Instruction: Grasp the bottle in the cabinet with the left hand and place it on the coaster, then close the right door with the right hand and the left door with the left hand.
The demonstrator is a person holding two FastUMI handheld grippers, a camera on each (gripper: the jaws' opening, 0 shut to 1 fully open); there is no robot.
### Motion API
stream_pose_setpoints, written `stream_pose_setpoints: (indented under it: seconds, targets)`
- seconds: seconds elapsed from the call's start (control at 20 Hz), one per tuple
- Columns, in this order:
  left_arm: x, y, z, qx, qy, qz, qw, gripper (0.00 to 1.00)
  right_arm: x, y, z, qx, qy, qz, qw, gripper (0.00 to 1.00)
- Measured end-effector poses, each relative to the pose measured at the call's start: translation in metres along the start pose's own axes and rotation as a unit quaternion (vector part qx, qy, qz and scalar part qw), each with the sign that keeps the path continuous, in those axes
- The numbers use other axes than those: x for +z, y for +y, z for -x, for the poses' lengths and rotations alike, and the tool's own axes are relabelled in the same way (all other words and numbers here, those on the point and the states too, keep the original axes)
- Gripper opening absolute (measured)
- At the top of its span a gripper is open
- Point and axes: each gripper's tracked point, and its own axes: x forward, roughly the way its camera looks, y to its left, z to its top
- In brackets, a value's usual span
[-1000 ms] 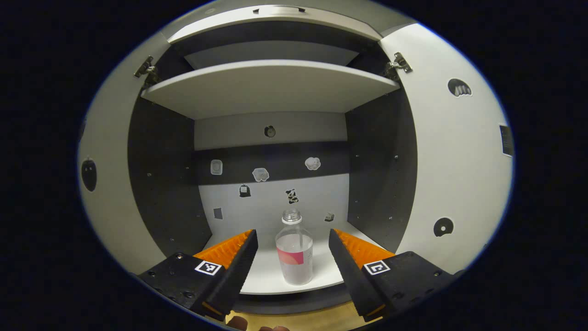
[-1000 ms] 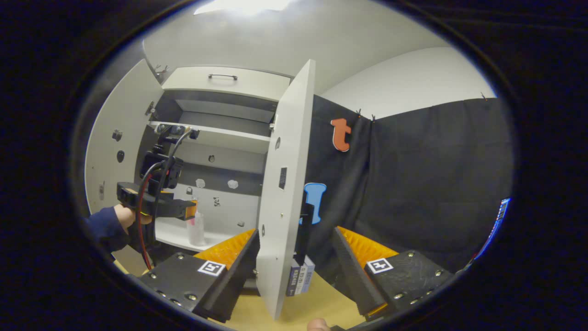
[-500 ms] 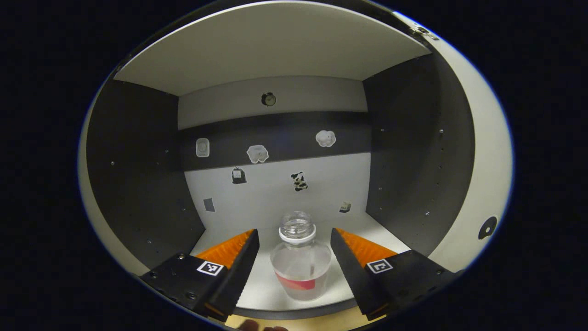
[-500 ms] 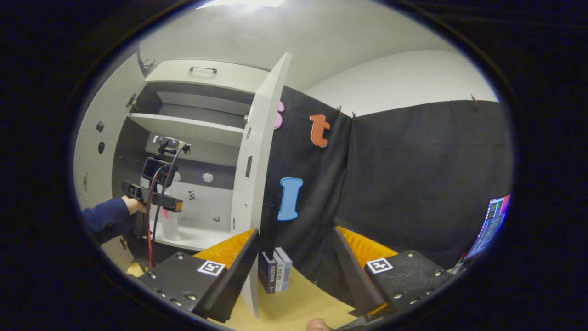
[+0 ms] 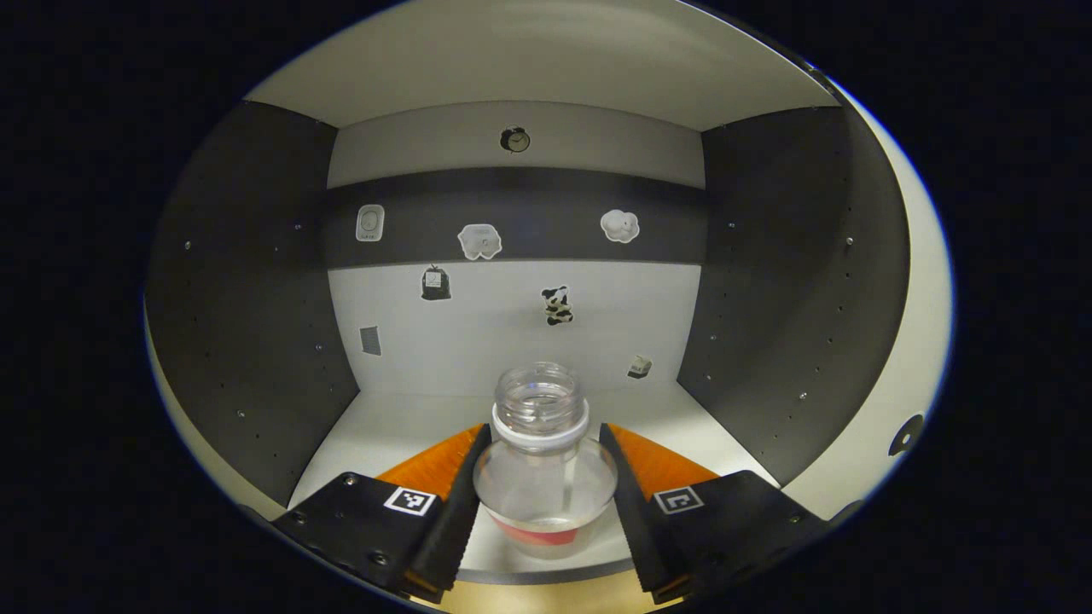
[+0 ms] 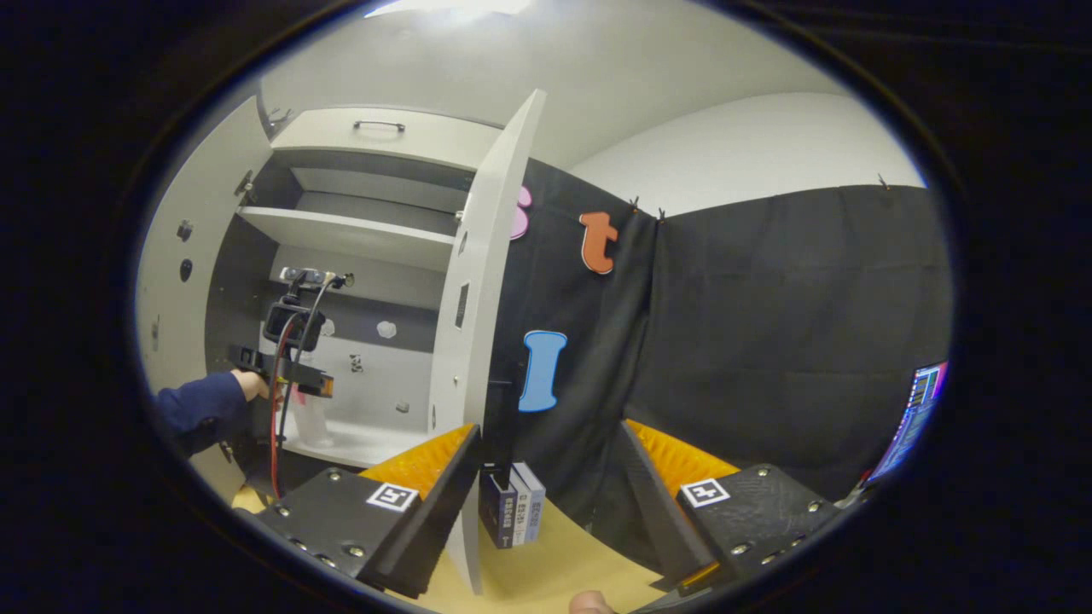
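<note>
Clear plastic bottle (image 5: 544,465): upright on the cabinet's lower shelf (image 5: 401,426), uncapped, between your left gripper (image 5: 543,465) fingers, which sit against its shoulders.
Left grip: fingers close to the bottle on both sides; you can't tell whether they press it.
Right gripper (image 6: 546,477): jaws spread, holding nothing, low over the wooden tabletop (image 6: 563,563).
Right door (image 6: 478,290): swung open, just beyond your right fingers.
Sleeve (image 6: 196,409): reaching into the cabinet.

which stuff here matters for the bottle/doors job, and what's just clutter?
Job:
- bottle, on the cabinet floor between the left gripper jaws
- right door, open
- left door, open
- right gripper, jaws open, holding nothing

Lying about:
- stickers on the cabinet's back wall
- small boxes on the table
- screen at the edge
</note>
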Motion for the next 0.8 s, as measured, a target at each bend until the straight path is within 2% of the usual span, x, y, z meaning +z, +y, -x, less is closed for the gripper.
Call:
stream_pose_setpoints:
  seconds: [0.05,0.3,0.8]
  targets:
    - [0.001,0.0,0.007,-0.004,-0.004,0.0,1.0,0.78,0.0,0.001,0.0,0.0,0.002,-0.003,1.0,0.96]
    - [0.002,0.0,0.054,-0.023,-0.023,0.0,0.999,0.77,0.002,0.002,0.0,0.009,0.003,-0.015,1.0,0.94]
    - [-0.037,-0.004,0.163,-0.045,-0.057,0.023,0.997,0.77,0.013,0.009,0.008,0.052,-0.019,-0.014,0.998,0.96]
